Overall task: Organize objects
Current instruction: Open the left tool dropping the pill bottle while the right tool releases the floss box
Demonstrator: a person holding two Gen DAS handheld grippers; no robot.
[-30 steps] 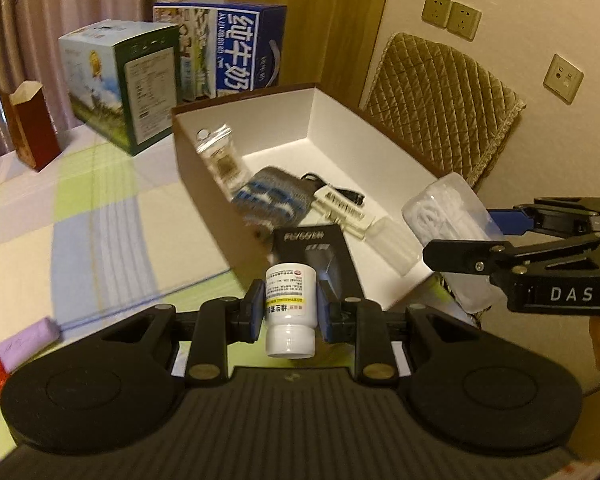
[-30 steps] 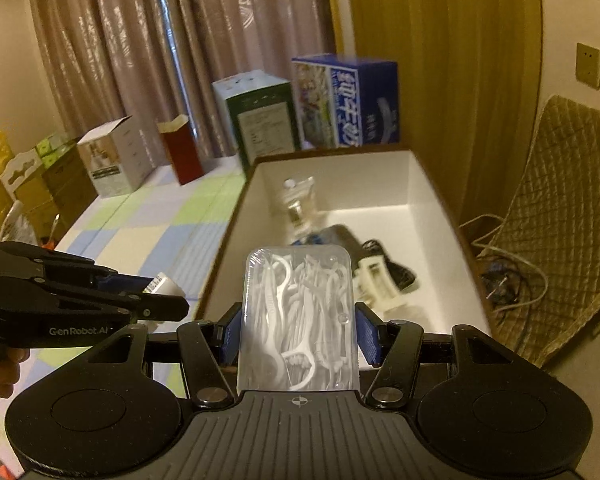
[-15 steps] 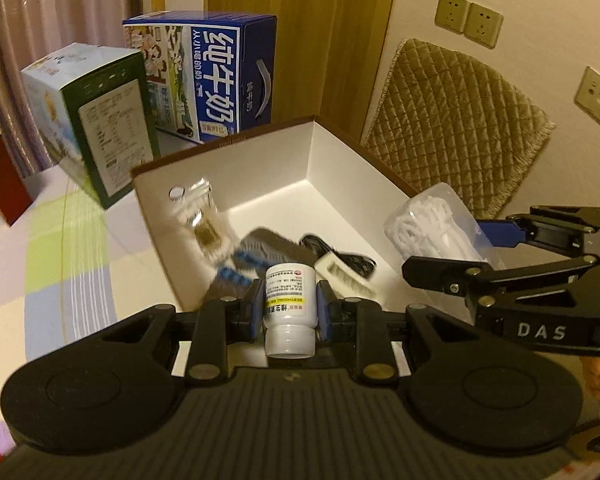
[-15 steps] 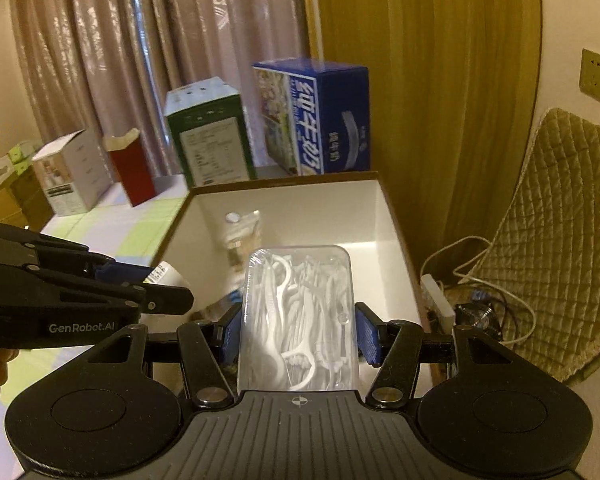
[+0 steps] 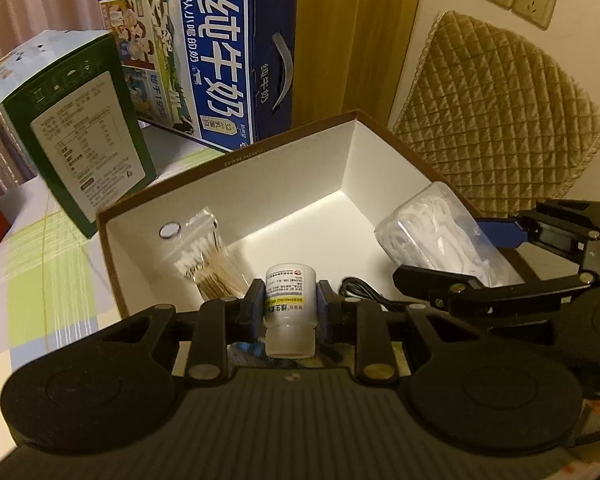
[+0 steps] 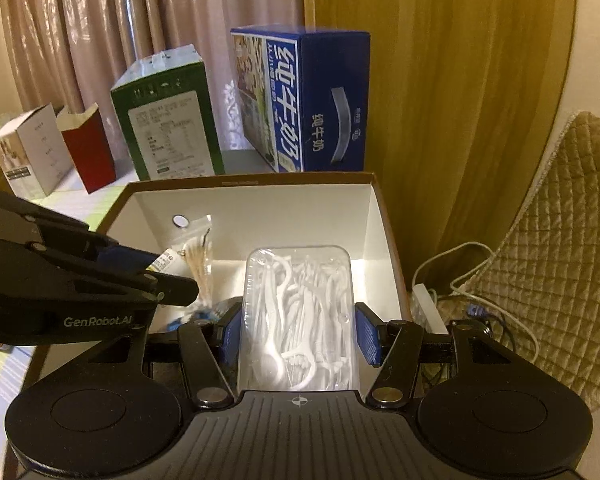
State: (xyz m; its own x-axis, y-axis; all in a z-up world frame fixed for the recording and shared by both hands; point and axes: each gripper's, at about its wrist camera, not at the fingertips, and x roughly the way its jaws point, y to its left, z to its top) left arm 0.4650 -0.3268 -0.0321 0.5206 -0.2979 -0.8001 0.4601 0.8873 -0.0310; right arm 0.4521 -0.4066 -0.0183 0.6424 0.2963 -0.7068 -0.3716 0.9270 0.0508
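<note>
Gripper on the left point(image 5: 290, 306) is clamped on a white pill bottle point(image 5: 289, 298), held over the open box point(image 5: 228, 168) near a cotton swab bag point(image 5: 208, 264) leaning inside. From the right wrist, the right gripper point(image 6: 298, 332) clamps a clear pack of floss picks point(image 6: 298, 316) above the box point(image 6: 252, 180), in front of a blue milk carton point(image 6: 300, 100).

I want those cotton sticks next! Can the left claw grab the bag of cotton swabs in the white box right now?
Probably not yet. The left claw is shut on the small white pill bottle, so it has no free grip. The clear bag of cotton swabs sits close ahead inside the open white cardboard box, with nothing blocking it.
</note>
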